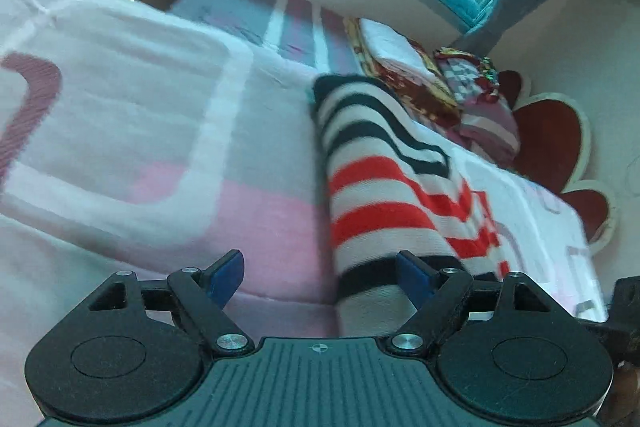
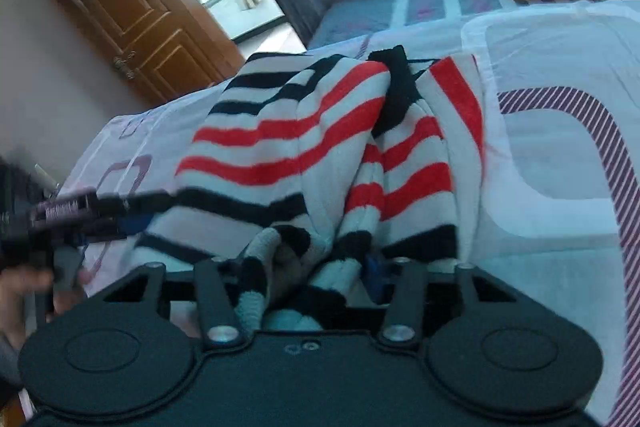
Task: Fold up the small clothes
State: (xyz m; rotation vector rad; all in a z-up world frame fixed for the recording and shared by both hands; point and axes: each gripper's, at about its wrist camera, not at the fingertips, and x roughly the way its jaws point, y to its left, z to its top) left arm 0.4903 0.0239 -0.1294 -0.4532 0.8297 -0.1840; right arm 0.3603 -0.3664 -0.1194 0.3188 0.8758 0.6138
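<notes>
Bunched striped knit lies nearest the lens in the right wrist view, piled between the jaws of the right gripper point(image 2: 308, 267). One blue pad point(image 2: 374, 269) shows at the right of that bundle; the other is hidden under cloth, so whether the pads press the fabric or merely flank it cannot be told.

Task item: one small striped sweater point(image 2: 304, 143) with black, red and pale bands, lying on the patterned bed cover point(image 2: 540, 155), near the edge of the bed.

Left gripper point(image 1: 320, 277): blue fingers point(image 1: 228, 273) spread wide, nothing between the pads. One finger sits over the near black-banded end of the sweater; contact cannot be confirmed. In the right wrist view this tool is visible as a blurred dark shape at the left side of the garment.

Progress assessment:
- Done: the sweater appears doubled lengthwise into a long narrow strip, one panel overlapping the other
- Not done: the near end remains rumpled and gathered at the right gripper; no crosswise fold is visible
- Judgement: folding is partly complete, roughly midway

Folded textiles point(image 1: 404, 67) lie at the far end of the bed
</notes>
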